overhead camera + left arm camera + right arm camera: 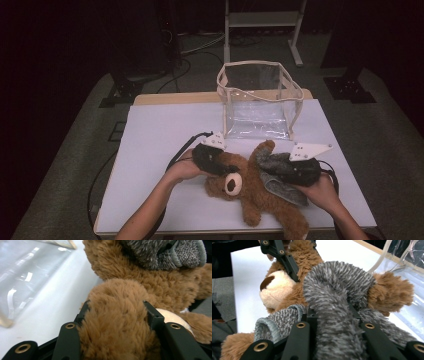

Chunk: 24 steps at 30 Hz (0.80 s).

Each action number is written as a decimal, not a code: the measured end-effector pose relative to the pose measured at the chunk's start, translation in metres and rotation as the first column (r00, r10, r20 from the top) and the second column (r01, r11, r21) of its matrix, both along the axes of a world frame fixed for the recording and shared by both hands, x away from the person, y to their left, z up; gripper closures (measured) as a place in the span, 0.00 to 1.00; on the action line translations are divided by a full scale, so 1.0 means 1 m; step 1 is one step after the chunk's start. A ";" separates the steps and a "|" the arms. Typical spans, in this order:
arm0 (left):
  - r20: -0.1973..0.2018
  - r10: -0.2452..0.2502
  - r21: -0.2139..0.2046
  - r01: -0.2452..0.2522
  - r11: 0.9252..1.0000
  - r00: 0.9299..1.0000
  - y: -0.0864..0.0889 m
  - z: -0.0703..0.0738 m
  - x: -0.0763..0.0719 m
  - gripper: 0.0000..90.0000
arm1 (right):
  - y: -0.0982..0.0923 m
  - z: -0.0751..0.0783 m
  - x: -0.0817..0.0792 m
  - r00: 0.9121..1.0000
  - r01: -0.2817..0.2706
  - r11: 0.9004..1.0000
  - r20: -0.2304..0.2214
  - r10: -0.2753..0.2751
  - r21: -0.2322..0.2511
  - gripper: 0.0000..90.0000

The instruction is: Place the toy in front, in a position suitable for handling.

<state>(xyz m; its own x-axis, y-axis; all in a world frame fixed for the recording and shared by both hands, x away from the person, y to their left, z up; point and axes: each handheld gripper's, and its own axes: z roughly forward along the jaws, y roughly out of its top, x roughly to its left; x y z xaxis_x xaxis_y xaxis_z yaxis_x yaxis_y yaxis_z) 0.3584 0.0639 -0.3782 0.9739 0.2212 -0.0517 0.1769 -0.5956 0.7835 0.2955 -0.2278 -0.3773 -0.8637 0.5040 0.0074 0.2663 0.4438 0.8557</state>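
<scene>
Teddy bear (255, 192) lies on the table (150, 150) – left gripper (216, 161) pinches its head, right gripper (280, 167) pinches its jacket (334, 290) (grey, fuzzy).

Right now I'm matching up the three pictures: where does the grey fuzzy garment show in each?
High view: the grey garment lies right of centre over the teddy bear, under the right tool.
Left gripper view: top right, behind the bear's brown fur.
Right gripper view: centre, between the jaws.
Shared landmark: the bear's cream muzzle.
</scene>
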 end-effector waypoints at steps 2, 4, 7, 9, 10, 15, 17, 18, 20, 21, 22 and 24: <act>0.018 0.011 0.009 -0.011 1.000 1.000 0.004 0.005 0.004 0.59 | 0.004 0.002 0.007 1.000 0.001 1.000 0.001 -0.001 -0.009 0.79; 0.032 0.017 0.017 -0.017 1.000 0.999 0.008 0.008 0.005 0.59 | 0.008 0.004 0.012 1.000 -0.003 1.000 -0.001 0.003 -0.011 0.79; 0.058 0.044 0.028 -0.045 0.999 0.997 0.017 0.014 0.009 0.59 | 0.016 0.008 0.020 1.000 -0.014 1.000 0.007 0.014 -0.028 0.79; 0.074 0.068 0.029 -0.070 0.997 0.995 0.024 0.017 0.012 0.58 | 0.025 0.011 0.028 1.000 -0.023 0.999 0.015 0.023 -0.041 0.79; 0.084 0.074 0.030 -0.077 0.997 0.994 0.028 0.019 0.013 0.58 | 0.028 0.012 0.032 1.000 -0.026 0.999 0.015 0.026 -0.045 0.79; 0.100 0.093 -0.003 -0.093 0.996 0.991 0.042 0.016 0.009 0.56 | 0.038 0.014 0.049 0.999 -0.034 0.998 0.002 0.034 -0.054 0.79; 0.094 0.094 -0.011 -0.094 0.996 0.991 0.046 0.010 0.004 0.54 | 0.038 0.009 0.053 0.998 -0.056 0.998 -0.045 0.054 -0.038 0.79; 0.090 0.091 -0.016 -0.090 0.996 0.992 0.048 0.007 0.001 0.52 | 0.038 0.006 0.053 0.995 -0.073 0.997 -0.075 0.071 -0.026 0.79; 0.080 0.092 -0.028 -0.090 0.996 0.993 0.053 0.002 -0.005 0.45 | 0.040 0.000 0.048 0.988 -0.103 0.995 -0.115 0.101 -0.008 0.79; 0.077 0.084 -0.031 -0.082 0.996 0.994 0.056 0.001 -0.008 0.42 | 0.041 -0.002 0.043 0.988 -0.114 0.993 -0.108 0.112 -0.009 0.80; 0.075 0.088 -0.037 -0.085 0.996 0.993 0.058 0.001 -0.012 0.38 | 0.042 -0.003 0.037 0.988 -0.119 0.993 -0.098 0.118 -0.007 0.80; 0.077 0.091 -0.040 -0.088 0.995 0.993 0.063 0.004 -0.018 0.29 | 0.043 -0.005 0.025 0.991 -0.115 0.993 -0.074 0.114 -0.009 0.80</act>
<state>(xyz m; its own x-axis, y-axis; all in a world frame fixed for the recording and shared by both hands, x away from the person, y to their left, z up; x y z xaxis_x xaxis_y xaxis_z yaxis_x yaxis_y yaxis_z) 0.3404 0.1265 -0.3744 0.9515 0.3072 0.0148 0.1650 -0.5505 0.8183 0.3201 -0.1851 -0.3822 -0.9130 0.4025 0.0668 0.2748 0.4855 0.8299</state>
